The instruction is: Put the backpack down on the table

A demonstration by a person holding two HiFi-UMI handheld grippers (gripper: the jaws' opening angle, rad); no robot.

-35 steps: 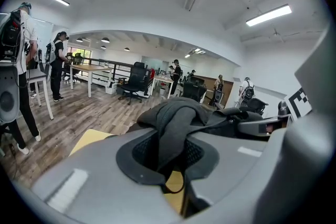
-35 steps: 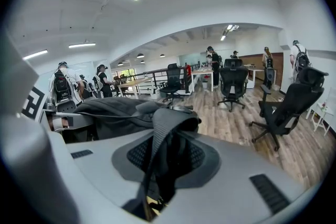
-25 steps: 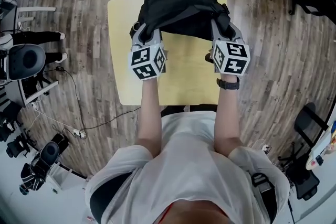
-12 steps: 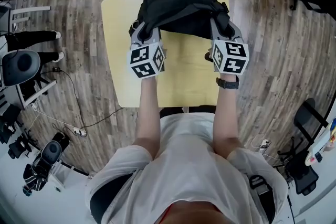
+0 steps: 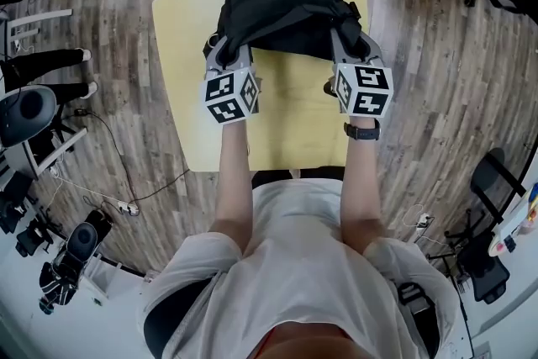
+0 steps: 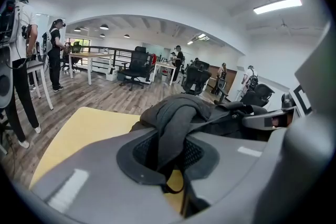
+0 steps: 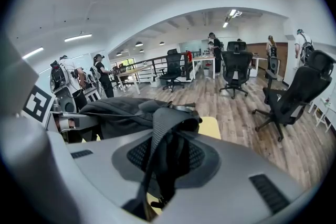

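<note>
A black backpack (image 5: 284, 13) lies across the far half of the yellow table (image 5: 294, 126), its white logo toward the far edge. My left gripper (image 5: 225, 53) is shut on the backpack's left shoulder strap (image 6: 176, 131), which runs up between the jaws. On the other side, my right gripper (image 5: 350, 46) is shut on the right strap (image 7: 165, 139), a grey webbed band with dark padding. Both grippers sit at the backpack's near corners, pointing down and away from me. Whether the backpack's base rests fully on the table is hidden.
Wooden floor surrounds the small table. People stand at the left (image 5: 34, 63) beside equipment and cables. Office chairs (image 7: 286, 97) stand to the right, and desks with more chairs (image 6: 136, 63) fill the room beyond.
Both grippers have come down with the backpack, which now sits lower and farther onto the table. The grips have not changed.
</note>
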